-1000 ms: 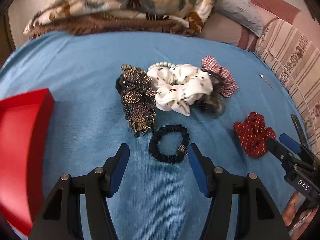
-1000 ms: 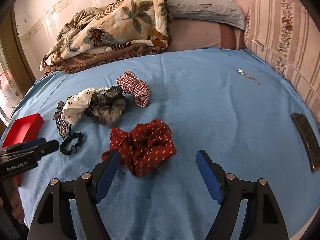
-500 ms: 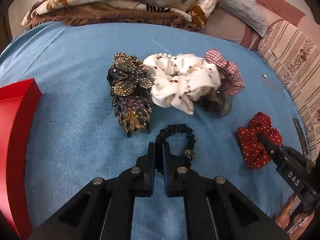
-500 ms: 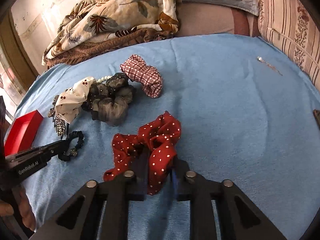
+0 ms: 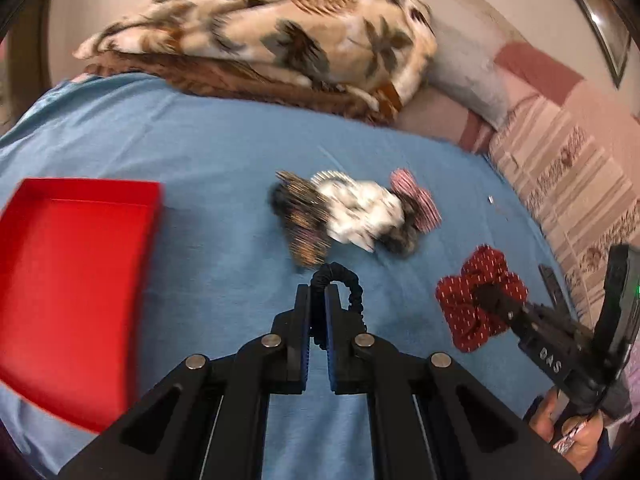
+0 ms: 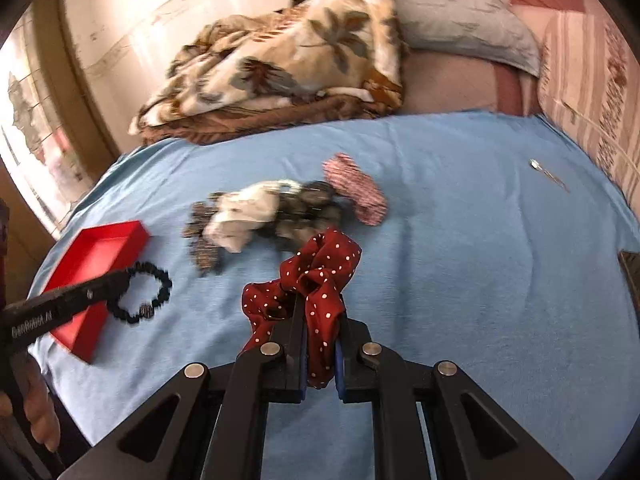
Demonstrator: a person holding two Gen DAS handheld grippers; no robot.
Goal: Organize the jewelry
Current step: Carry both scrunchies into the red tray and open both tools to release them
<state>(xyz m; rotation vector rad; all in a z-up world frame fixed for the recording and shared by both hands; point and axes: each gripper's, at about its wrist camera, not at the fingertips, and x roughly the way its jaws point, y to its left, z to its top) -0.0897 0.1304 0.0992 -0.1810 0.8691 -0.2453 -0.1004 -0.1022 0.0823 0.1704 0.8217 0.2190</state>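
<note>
Beyond both sets of jaws: blue bed sheet (image 6: 460,240), floral blanket (image 6: 288,56) heaped at far edge. Left of left jaws: red tray (image 5: 68,280), open side up. Ahead of both jaws: blurred pile of hair accessories (image 5: 352,212), white scrunchie (image 6: 244,216) and checked scrunchie (image 6: 356,188) in it. Right gripper (image 6: 320,316) jaws closed on red polka-dot scrunchie (image 6: 320,268), fabric bunched between and above them. Left gripper (image 5: 319,300) jaws clamped on black beaded hair tie (image 5: 348,288), loop sticking out past tips, near tray edge in right wrist view. Small silver pin (image 6: 548,172) far right of right jaws.
</note>
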